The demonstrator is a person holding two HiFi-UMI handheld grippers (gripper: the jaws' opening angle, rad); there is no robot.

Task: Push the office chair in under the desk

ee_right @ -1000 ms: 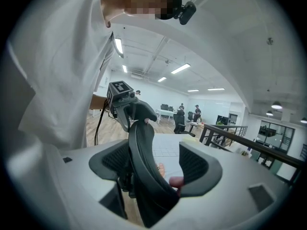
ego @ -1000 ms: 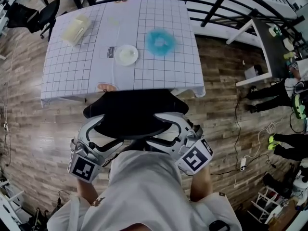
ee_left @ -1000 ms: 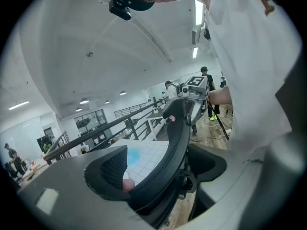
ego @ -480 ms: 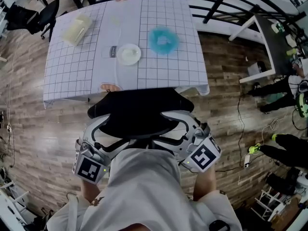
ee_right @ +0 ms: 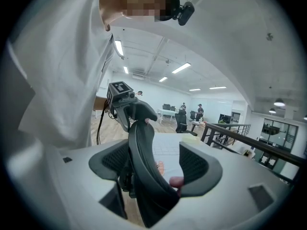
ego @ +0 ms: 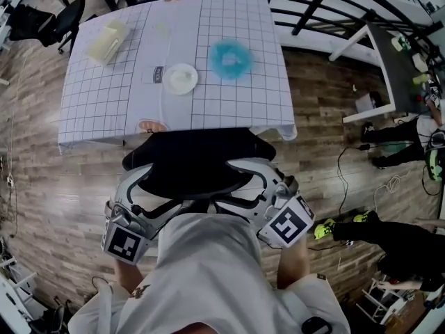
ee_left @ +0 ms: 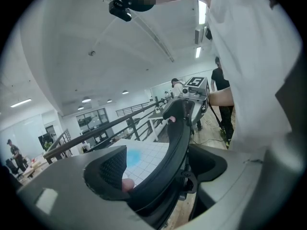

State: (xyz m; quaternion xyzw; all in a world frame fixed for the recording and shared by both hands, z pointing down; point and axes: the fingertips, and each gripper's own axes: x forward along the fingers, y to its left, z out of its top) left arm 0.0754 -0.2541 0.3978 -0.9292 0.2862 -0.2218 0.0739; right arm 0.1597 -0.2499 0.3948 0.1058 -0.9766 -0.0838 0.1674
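The black office chair stands at the near edge of the desk with its white gridded cloth; the seat's front lies under the cloth's hem. Its curved backrest faces me. My left gripper straddles the backrest's left part and my right gripper its right part. In the left gripper view the backrest runs between the jaws of the left gripper, with a gap on one side. The right gripper stands likewise around the backrest. Both are open.
On the desk lie a white plate, a blue fluffy thing and a pale box. A black railing runs behind it. A person stands at lower right near floor cables. Another black chair is far left.
The chair and both grippers have hardly shifted. The person at the right has moved in toward the lower right of the view.
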